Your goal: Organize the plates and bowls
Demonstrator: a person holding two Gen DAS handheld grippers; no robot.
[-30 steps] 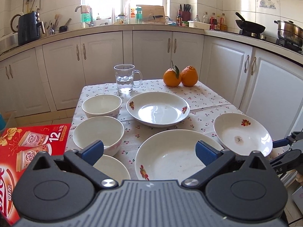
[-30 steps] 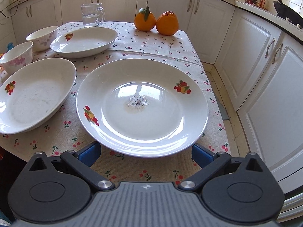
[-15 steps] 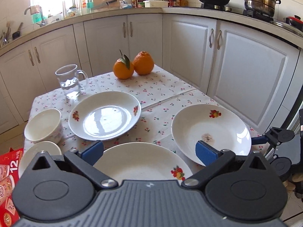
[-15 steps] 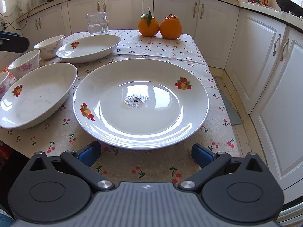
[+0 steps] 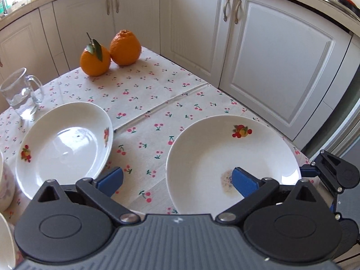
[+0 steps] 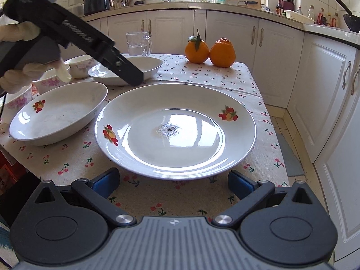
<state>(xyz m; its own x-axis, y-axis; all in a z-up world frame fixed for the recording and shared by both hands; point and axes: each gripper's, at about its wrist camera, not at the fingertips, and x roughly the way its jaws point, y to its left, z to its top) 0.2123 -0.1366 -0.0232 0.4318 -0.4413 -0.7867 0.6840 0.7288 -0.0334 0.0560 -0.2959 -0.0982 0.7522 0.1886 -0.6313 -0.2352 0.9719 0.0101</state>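
Note:
A white plate with fruit prints (image 6: 175, 130) lies on the cherry-print tablecloth, just ahead of my open, empty right gripper (image 6: 173, 183). The same plate (image 5: 231, 157) shows in the left wrist view, with my open left gripper (image 5: 177, 178) above its left rim. A second plate (image 5: 64, 144) (image 6: 135, 67) lies farther back, and a third deep plate (image 6: 58, 112) lies at the left. Small patterned bowls (image 6: 78, 64) stand at the far left. The left gripper's body (image 6: 90, 40) crosses the right wrist view at the upper left.
Two oranges (image 5: 110, 52) (image 6: 209, 49) sit at the table's far end. A glass mug with water (image 5: 20, 93) (image 6: 138, 43) stands near the far plate. White cabinets (image 5: 281, 65) close in on the right. A red carton (image 6: 9, 171) is on the floor at the left.
My left gripper has swung right and forward over the table, from the bowls to the right-hand plate. My right gripper has dropped lower at the near edge of that plate.

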